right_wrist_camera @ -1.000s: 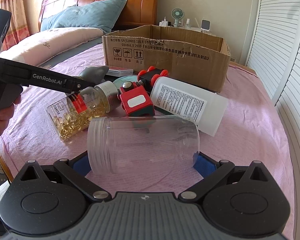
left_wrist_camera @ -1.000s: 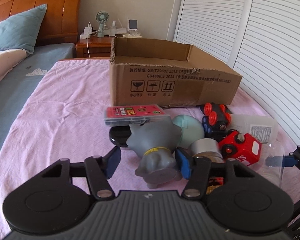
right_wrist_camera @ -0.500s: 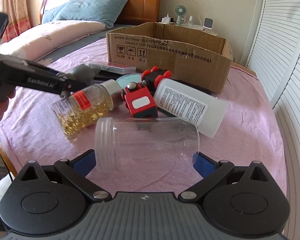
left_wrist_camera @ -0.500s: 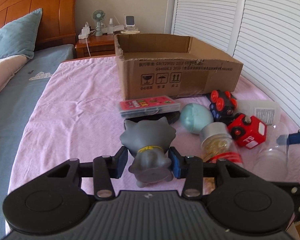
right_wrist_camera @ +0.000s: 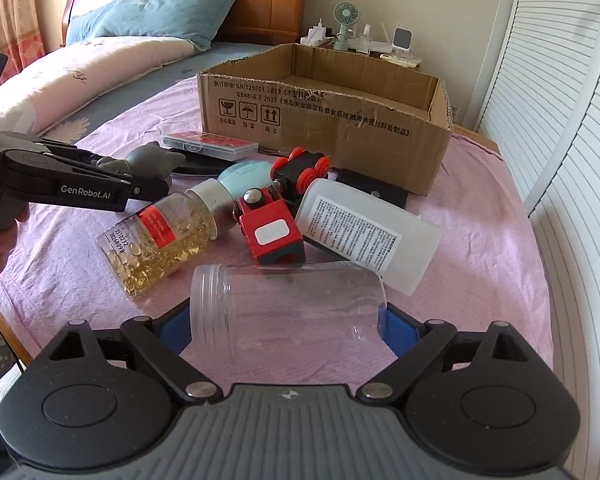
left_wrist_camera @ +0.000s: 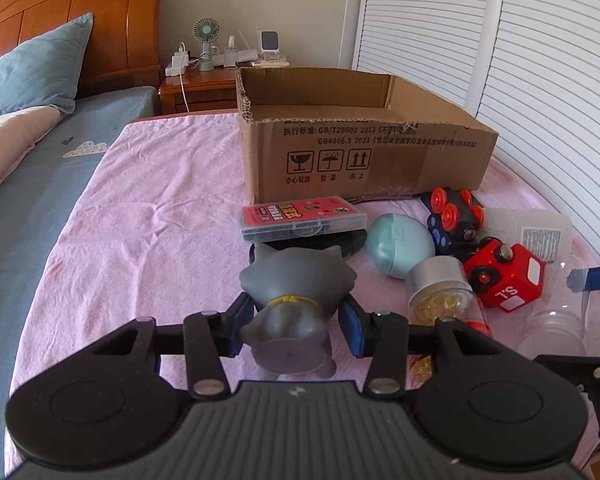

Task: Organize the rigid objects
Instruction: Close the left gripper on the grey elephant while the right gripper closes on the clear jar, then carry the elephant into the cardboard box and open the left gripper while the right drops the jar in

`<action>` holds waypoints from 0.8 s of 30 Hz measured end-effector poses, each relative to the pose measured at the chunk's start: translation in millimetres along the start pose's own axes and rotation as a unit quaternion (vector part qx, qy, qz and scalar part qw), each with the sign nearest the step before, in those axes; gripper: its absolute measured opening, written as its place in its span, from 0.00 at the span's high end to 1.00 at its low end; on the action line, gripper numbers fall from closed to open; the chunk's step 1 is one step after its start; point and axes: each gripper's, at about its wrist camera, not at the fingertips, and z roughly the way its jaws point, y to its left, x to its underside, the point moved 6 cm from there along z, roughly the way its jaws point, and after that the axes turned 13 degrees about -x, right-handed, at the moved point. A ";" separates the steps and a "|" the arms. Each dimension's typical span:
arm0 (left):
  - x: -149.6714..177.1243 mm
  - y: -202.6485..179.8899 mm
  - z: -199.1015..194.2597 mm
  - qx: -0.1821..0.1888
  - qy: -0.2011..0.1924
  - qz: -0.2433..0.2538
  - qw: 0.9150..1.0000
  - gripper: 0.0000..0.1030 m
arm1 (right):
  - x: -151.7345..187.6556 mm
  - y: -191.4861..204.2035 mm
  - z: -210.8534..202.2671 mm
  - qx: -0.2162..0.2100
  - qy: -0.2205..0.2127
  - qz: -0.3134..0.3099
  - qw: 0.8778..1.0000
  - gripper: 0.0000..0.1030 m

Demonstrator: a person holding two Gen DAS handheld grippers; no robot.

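Cardboard box point(left_wrist_camera: 364, 160) sits empty; left gripper point(left_wrist_camera: 296, 324) clamps grey figurine point(left_wrist_camera: 296, 300); right gripper point(right_wrist_camera: 288, 328), closing, straddles clear jar point(right_wrist_camera: 288, 312).

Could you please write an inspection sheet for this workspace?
Surface: pink bedspread, wrinkled.
Job's things: grey figurine; clear jar, capsule bottle and white bottle lying down; red toy; cardboard box, open.
Clutter: nothing seen.
Grippers: left gripper shut on the figurine; right gripper has just been closing, fingers at the jar's ends.
Cables: white cable at the nightstand.
Surroundings: headboard, pillows, louvred doors.
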 end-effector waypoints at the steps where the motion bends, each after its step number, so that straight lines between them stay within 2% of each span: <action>1: -0.3 0.5 -0.7 0.000 0.001 0.002 1.000 0.56 | -0.5 0.6 -0.4 -0.001 0.001 -0.003 1.000 0.07; 7: -5.9 4.0 -13.9 0.005 0.000 0.032 0.999 0.56 | -4.8 3.2 -13.9 -0.012 0.002 -0.012 1.000 0.07; 13: -23.4 5.6 -36.3 0.026 -0.006 0.060 0.998 0.56 | -16.9 1.4 -38.4 -0.028 -0.006 -0.017 0.999 0.07; 18: -55.2 1.5 -47.7 0.043 -0.024 0.073 0.996 0.56 | -39.5 -9.6 -52.2 -0.037 -0.025 -0.011 0.999 0.07; 24: -106.5 -7.4 -32.7 0.057 -0.038 0.072 0.995 0.56 | -76.7 -30.0 -52.2 -0.028 -0.048 -0.018 0.998 0.07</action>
